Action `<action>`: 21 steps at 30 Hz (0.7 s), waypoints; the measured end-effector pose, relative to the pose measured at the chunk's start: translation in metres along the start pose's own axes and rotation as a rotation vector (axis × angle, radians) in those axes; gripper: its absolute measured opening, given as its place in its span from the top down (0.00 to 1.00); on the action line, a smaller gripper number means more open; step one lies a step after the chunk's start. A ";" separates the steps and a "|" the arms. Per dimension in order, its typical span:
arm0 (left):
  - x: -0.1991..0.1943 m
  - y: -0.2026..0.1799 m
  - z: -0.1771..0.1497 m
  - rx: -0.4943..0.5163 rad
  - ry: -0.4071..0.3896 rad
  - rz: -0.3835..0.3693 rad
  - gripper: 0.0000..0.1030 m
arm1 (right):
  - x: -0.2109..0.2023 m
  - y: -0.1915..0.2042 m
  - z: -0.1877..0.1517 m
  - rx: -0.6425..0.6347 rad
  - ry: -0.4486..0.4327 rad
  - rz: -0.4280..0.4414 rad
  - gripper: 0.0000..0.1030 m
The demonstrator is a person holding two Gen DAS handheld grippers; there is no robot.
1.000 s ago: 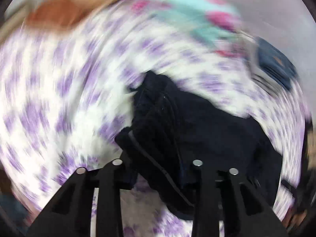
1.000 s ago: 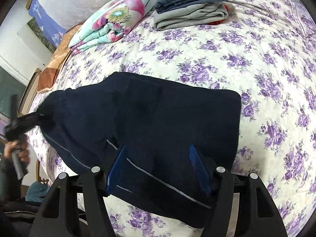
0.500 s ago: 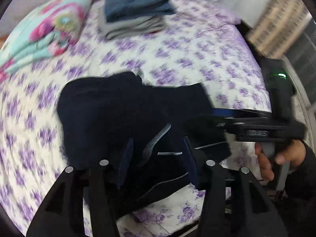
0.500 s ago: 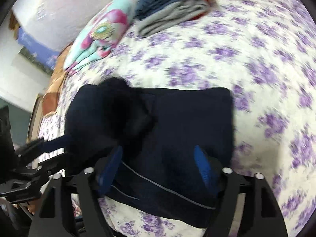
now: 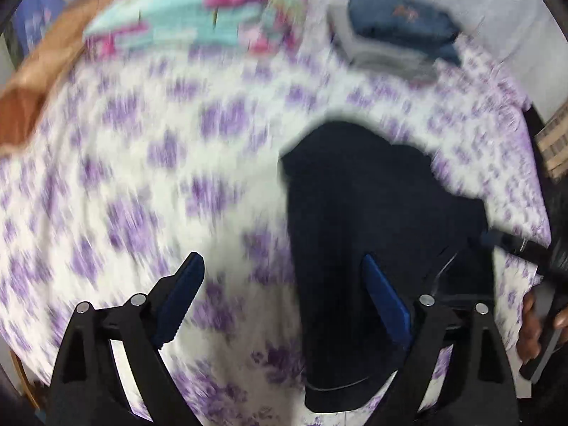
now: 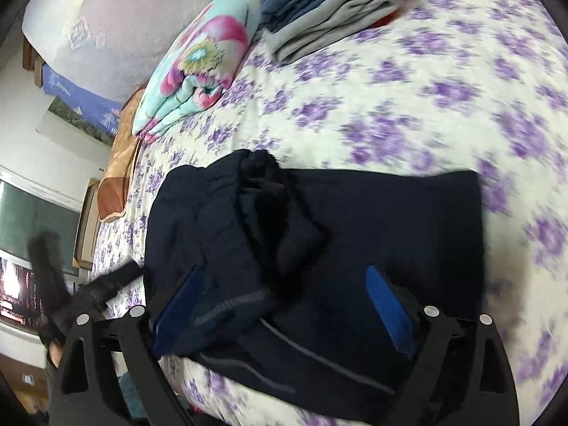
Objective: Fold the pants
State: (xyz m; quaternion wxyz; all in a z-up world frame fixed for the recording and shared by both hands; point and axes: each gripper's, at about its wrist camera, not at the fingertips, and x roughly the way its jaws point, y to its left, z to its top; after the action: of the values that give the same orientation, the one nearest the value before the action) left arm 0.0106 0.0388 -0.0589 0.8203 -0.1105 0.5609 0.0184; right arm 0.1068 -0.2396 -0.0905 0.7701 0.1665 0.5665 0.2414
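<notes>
Dark navy pants [image 6: 355, 234] with thin grey stripes lie folded on the purple-flowered bedsheet [image 6: 408, 99], with a bunched lump on their left half. My right gripper [image 6: 284, 305] is open and empty, just above the near edge of the pants. My left gripper [image 5: 284, 298] is open and empty over the sheet, with the pants [image 5: 372, 220] under its right finger. That view is blurred. The left gripper also shows at the left edge of the right wrist view [image 6: 103, 287], beside the pants.
A stack of folded jeans and grey clothes [image 6: 326, 3] lies at the far side of the bed. A floral teal blanket [image 6: 198, 64] and an orange cloth [image 6: 117, 177] lie to the left. The bed's near edge runs just under the grippers.
My left gripper has let go of the pants, opened wide and swung left off them. The pants now lie folded over with a bunched lump on top. My right gripper has stayed open.
</notes>
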 end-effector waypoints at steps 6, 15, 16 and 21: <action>0.023 -0.006 -0.024 -0.061 0.061 0.006 0.14 | 0.062 0.023 0.002 -0.022 0.140 -0.023 0.21; 0.020 0.011 -0.014 -0.062 0.092 0.022 0.11 | 0.039 0.069 -0.004 -0.200 0.083 -0.103 0.66; 0.013 0.013 -0.011 -0.056 0.074 0.023 0.12 | 0.032 0.074 -0.005 -0.216 0.069 -0.093 0.66; -0.015 0.010 -0.002 -0.037 -0.008 -0.050 0.12 | -0.046 0.090 -0.018 -0.265 -0.031 0.035 0.67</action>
State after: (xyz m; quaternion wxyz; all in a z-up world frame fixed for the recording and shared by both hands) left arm 0.0019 0.0497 -0.0469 0.8205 -0.1398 0.5543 0.0086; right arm 0.0622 -0.1916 -0.0117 0.7897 0.0772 0.5147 0.3249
